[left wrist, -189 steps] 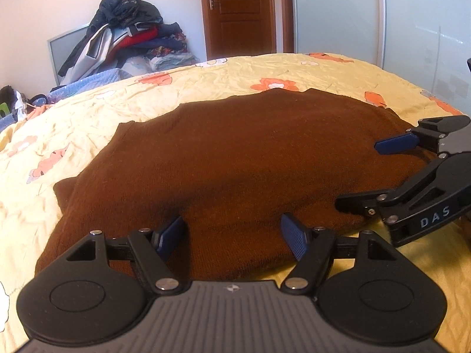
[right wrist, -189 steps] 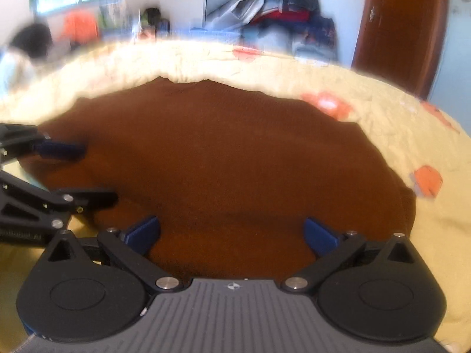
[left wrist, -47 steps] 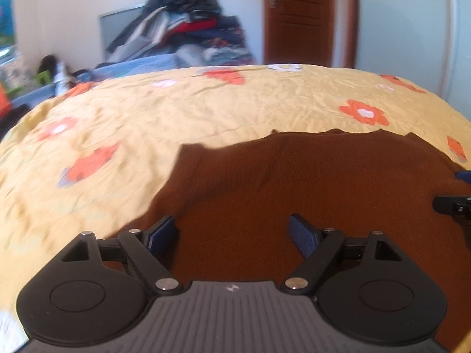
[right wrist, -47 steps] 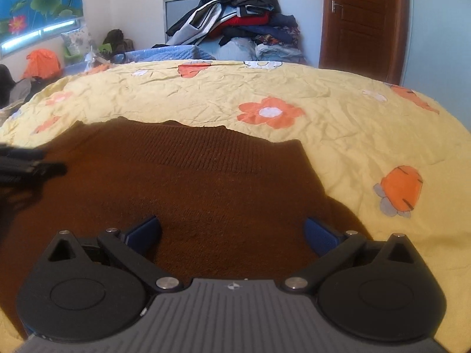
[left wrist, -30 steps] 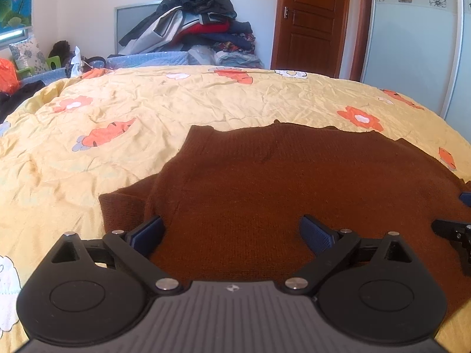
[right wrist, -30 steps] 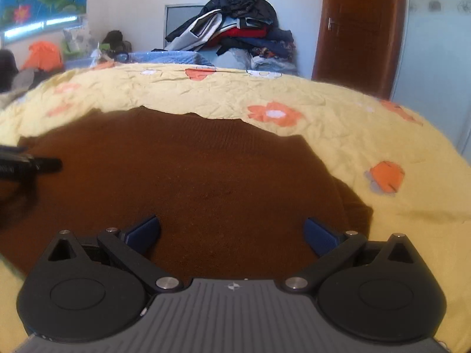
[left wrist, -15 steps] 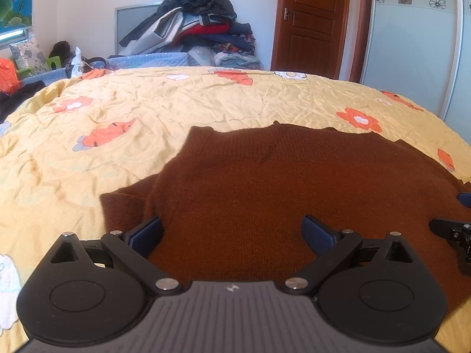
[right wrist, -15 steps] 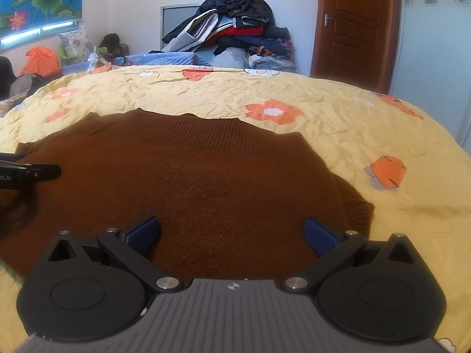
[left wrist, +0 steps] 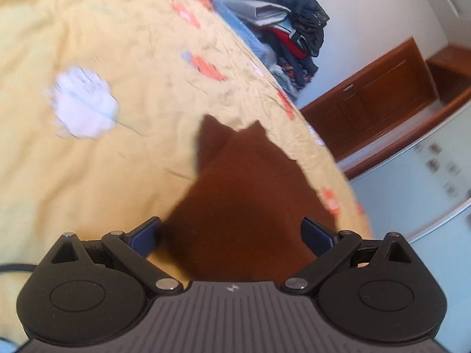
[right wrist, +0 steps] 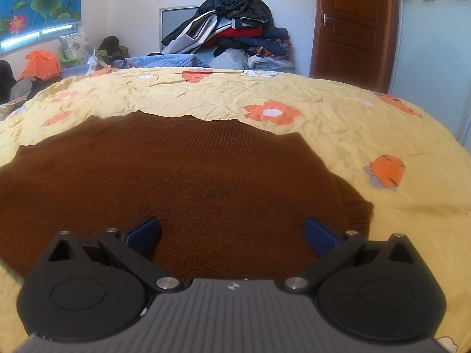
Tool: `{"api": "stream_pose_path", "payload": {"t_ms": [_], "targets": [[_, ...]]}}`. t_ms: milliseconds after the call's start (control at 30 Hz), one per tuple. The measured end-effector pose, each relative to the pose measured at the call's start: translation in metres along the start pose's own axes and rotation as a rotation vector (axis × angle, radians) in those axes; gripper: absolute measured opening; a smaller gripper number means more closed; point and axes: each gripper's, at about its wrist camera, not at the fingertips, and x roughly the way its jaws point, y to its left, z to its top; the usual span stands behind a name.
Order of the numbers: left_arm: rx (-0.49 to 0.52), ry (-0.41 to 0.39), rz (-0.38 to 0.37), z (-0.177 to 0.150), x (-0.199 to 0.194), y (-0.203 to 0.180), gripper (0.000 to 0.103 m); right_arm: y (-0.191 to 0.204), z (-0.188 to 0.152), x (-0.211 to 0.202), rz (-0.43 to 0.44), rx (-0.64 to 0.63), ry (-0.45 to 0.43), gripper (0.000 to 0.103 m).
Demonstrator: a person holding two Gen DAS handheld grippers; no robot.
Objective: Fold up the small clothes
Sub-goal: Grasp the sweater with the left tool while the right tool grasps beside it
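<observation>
- Sweater (right wrist: 182, 182), brown knit, lies flat on the yellow flowered bedspread (right wrist: 338, 123); I see its ribbed edge on the far side.
- Right gripper (right wrist: 231, 235): fingers spread wide over the knit, pinching nothing.
- Left gripper (left wrist: 231, 236): view blurred and tilted; its jaws have just been closing a little, yet remain wide, with sweater fabric below them, not pinched.
- Clothes pile (right wrist: 232, 26) beyond the bed, beside the wooden door (right wrist: 353, 26).

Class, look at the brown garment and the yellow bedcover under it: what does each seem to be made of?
Garment: probably knitted wool or acrylic, matte; fine ribbing shows along its far edge.
Bedcover: thin woven fabric, likely cotton, matte; it is finely creased and printed with orange flowers.
</observation>
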Motion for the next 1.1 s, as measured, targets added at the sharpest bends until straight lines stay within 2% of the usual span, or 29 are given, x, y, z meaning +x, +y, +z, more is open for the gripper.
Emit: {"api": "stream_pose_path", "payload": {"t_ms": [33, 100, 200, 233, 267, 300, 400, 500, 600, 633, 667, 767, 800, 833, 867, 933, 1000, 1100], "targets": [[-0.006, 0.029, 0.000, 0.003, 0.008, -0.003, 0.077, 0.000, 0.000, 0.000, 0.000, 0.000, 0.000, 0.103], [-0.008, 0.069, 0.039, 0.007, 0.021, -0.006, 0.058, 0.000, 0.000, -0.001, 0.002, 0.004, -0.002, 0.103], [-0.039, 0.107, 0.031, 0.011, 0.029, -0.007, 0.057, 0.000, -0.001, -0.002, 0.004, 0.009, -0.005, 0.103], [-0.042, 0.115, 0.035, 0.012, 0.030, -0.007, 0.050, 0.000, -0.001, -0.003, 0.005, 0.010, -0.006, 0.103], [-0.022, 0.119, 0.055, 0.012, 0.031, -0.009, 0.035, 0.000, -0.001, -0.003, 0.006, 0.012, -0.008, 0.103], [0.024, 0.128, 0.101, 0.013, 0.032, -0.012, 0.014, 0.000, -0.001, -0.004, 0.007, 0.015, -0.009, 0.103], [0.150, 0.138, 0.164, 0.017, 0.029, -0.027, 0.011, -0.001, -0.001, -0.004, 0.012, 0.021, -0.010, 0.103], [0.384, 0.099, 0.214, 0.018, 0.024, -0.069, 0.011, -0.001, -0.002, -0.004, 0.015, 0.026, -0.012, 0.103], [0.665, 0.025, 0.194, 0.007, 0.024, -0.134, 0.011, -0.004, 0.001, -0.006, 0.031, 0.046, -0.009, 0.103], [0.746, 0.015, 0.168, -0.001, 0.028, -0.156, 0.010, -0.011, 0.007, -0.009, 0.062, 0.101, 0.010, 0.103], [0.820, 0.016, 0.133, -0.013, 0.035, -0.175, 0.010, -0.024, 0.017, -0.013, 0.131, 0.213, 0.031, 0.103], [1.061, 0.066, 0.040, -0.076, 0.067, -0.219, 0.011, -0.078, 0.043, -0.014, 0.521, 0.652, 0.042, 0.103], [1.148, 0.090, 0.021, -0.103, 0.079, -0.225, 0.011, -0.089, 0.051, -0.006, 0.625, 0.725, 0.060, 0.103], [1.200, 0.125, 0.015, -0.124, 0.091, -0.227, 0.011, -0.095, 0.058, 0.004, 0.685, 0.749, 0.097, 0.103], [1.231, 0.162, 0.012, -0.140, 0.101, -0.225, 0.011, -0.099, 0.064, 0.017, 0.708, 0.744, 0.149, 0.103], [1.269, 0.198, 0.032, -0.162, 0.116, -0.219, 0.011, -0.101, 0.066, 0.044, 0.661, 0.729, 0.266, 0.103], [1.300, 0.177, 0.042, -0.169, 0.116, -0.217, 0.011, -0.102, 0.060, 0.066, 0.642, 0.744, 0.368, 0.103], [1.310, 0.174, 0.040, -0.167, 0.116, -0.222, 0.011, -0.102, 0.064, 0.074, 0.695, 0.730, 0.367, 0.103]]}}
